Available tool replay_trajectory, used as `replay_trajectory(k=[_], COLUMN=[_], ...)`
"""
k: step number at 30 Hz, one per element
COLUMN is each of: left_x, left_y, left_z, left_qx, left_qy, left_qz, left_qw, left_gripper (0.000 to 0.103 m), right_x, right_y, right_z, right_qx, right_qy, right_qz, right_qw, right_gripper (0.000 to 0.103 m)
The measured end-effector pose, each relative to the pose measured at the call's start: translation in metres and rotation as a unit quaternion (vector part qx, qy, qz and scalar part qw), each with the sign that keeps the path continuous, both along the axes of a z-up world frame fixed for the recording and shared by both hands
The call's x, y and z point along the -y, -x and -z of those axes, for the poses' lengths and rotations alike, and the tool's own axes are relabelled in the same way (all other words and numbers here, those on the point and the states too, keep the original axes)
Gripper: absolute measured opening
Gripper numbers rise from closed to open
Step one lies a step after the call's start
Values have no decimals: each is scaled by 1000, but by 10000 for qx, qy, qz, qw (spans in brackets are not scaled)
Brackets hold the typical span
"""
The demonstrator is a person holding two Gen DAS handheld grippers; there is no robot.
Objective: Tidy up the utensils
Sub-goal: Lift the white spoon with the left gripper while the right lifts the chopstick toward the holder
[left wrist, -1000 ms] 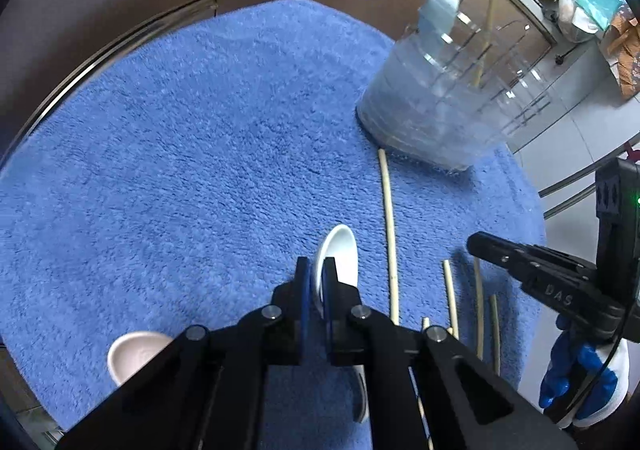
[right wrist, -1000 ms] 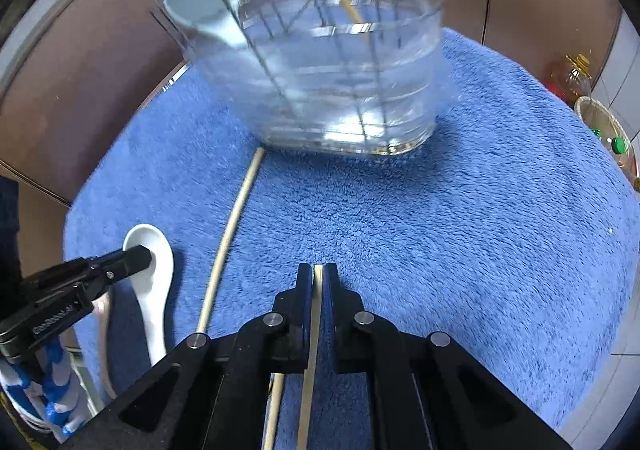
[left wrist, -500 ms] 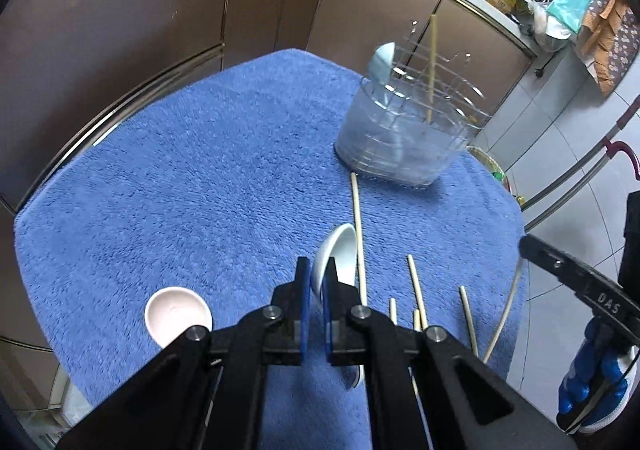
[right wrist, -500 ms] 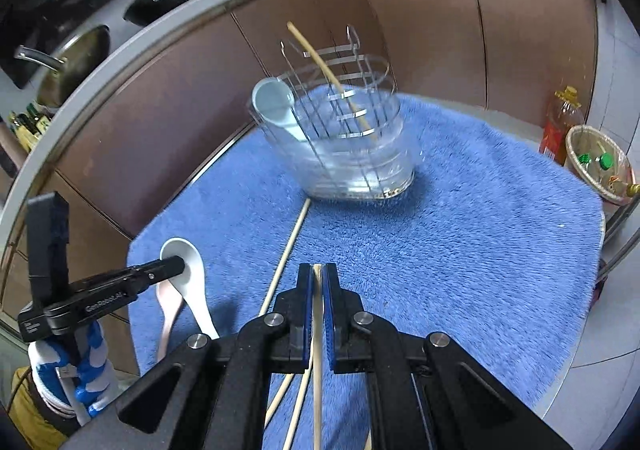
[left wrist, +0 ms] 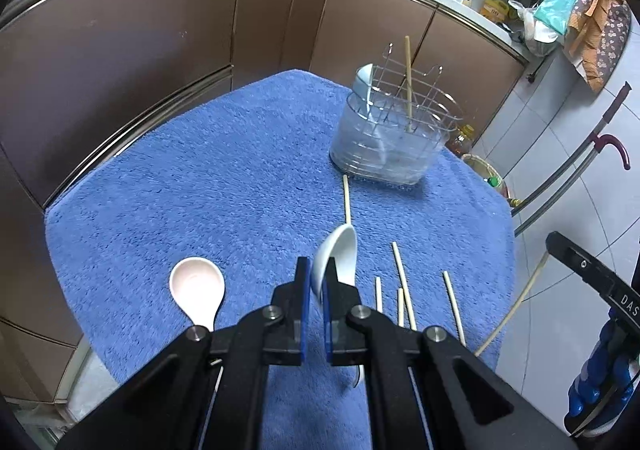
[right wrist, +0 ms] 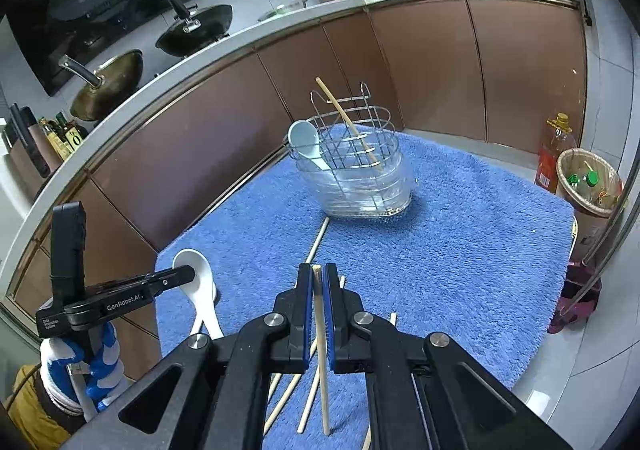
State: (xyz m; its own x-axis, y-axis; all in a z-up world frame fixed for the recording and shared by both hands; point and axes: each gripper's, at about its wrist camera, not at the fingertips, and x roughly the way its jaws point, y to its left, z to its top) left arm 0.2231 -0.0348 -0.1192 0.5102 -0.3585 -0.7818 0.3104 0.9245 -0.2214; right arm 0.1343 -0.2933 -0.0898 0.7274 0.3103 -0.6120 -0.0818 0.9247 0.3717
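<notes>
My left gripper [left wrist: 316, 282] is shut on a white ceramic spoon [left wrist: 336, 256] and holds it above the blue mat [left wrist: 200, 190]. My right gripper [right wrist: 317, 290] is shut on a bamboo chopstick [right wrist: 320, 322], also lifted. The clear utensil holder [left wrist: 390, 142] with a wire rack stands at the mat's far side, holding a pale blue spoon [left wrist: 364, 84] and one chopstick [left wrist: 408, 78]; it also shows in the right wrist view [right wrist: 360, 178]. A pink-white spoon [left wrist: 197, 288] lies on the mat at the left. Several loose chopsticks [left wrist: 404, 286] lie at the near right.
Brown cabinet fronts [left wrist: 160, 50] curve behind the mat. A long chopstick [left wrist: 346, 200] lies just before the holder. A waste bin [right wrist: 592, 186] and an oil bottle [right wrist: 554, 154] stand on the floor past the mat's right edge. Woks sit on the stove [right wrist: 120, 62].
Both grippers have risen and pulled back from the holder, each carrying its item. The white spoon has left the mat and the pink-white spoon has come fully into view.
</notes>
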Motion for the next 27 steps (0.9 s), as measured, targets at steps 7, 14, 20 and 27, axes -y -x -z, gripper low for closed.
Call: replay_trajectory(k=[7,14,20,27], left_x=[-5,-9,-11,-11], left_y=[20,29,27,16], left_z=[-13,-18,-17,-19], left_qx=[142,211,184,230], left_qy=[32,74,215,402], left_qz=[-23,-81,-112,-174], left_qw=[9999,9997,9995,9988], left_gripper=[5,5,5,5], right_x=[-2,-5,-4,2], right_y=[18,25,28,26], right_z=[-17,-27,-32,-35], right_qx=[256,427,542,647], right_qy=[11,15,12,22], right_qz=[-26,-49,-50,-6], right_qw=[9997,9991,9985,9979], right_gripper=[5,5,5,5])
